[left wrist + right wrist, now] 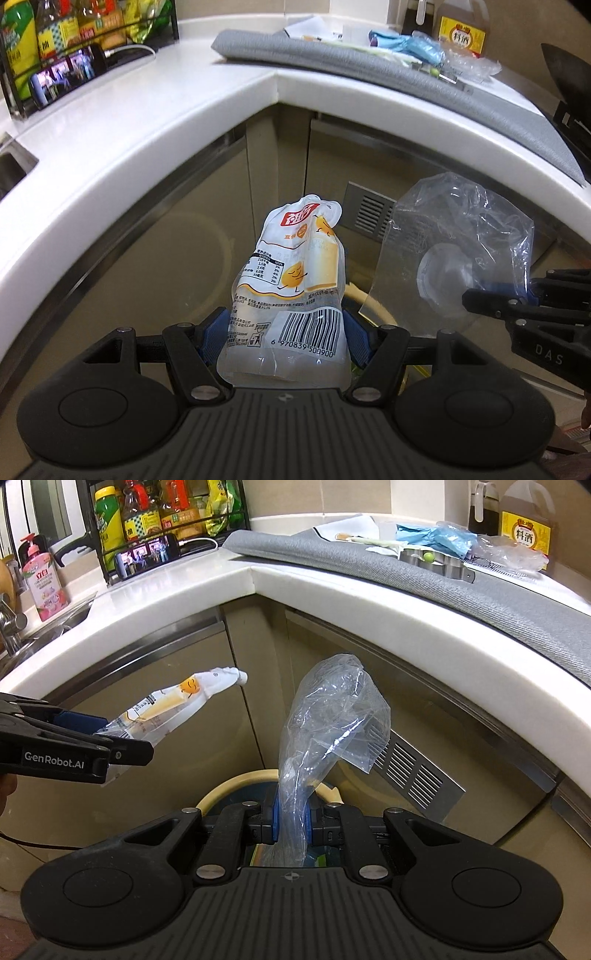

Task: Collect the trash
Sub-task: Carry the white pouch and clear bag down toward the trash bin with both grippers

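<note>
My left gripper (282, 334) is shut on an empty white drink pouch (295, 273) with a barcode and yellow cartoon print; the pouch stands up between the blue pads. In the right wrist view the same pouch (166, 709) juts from the left gripper (110, 744) at the left edge. My right gripper (291, 819) is shut on a crumpled clear plastic bag (332, 716) that rises from its pads. The left wrist view shows that bag (454, 251) at the right, pinched by the right gripper (495, 299). Below both sits a round bin with a cream rim (236, 779), partly hidden.
A white L-shaped counter (207, 587) curves above beige cabinet doors with a metal vent (417, 771). On a grey mat (480, 587) lie blue plastic, clear wrappers and papers. A bottle rack (162, 517), a phone (147, 555), a pink soap bottle (44, 587) and a sink stand at the left.
</note>
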Motion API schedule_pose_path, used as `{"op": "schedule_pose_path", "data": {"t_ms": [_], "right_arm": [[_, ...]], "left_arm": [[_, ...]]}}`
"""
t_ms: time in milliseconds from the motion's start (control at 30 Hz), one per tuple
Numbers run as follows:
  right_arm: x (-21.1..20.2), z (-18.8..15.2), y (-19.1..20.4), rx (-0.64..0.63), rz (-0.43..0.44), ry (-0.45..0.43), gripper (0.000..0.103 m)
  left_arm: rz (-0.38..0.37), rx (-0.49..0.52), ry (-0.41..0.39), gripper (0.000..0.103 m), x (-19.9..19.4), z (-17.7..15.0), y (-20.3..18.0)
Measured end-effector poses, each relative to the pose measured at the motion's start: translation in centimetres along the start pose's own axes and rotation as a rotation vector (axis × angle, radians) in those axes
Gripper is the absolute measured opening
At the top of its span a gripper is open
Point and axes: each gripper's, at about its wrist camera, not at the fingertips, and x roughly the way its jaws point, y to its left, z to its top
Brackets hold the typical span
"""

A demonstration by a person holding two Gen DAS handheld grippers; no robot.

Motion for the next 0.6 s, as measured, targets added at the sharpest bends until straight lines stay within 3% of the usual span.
{"op": "schedule_pose_path", "data": {"t_ms": [600], "right_arm": [[6.8,-1.0,-0.4,-0.017,-0.014,0.137,0.014]], "left_arm": [[-0.027,-0.009,0.159,0.072,6.3,-0.1,0.2]]}}
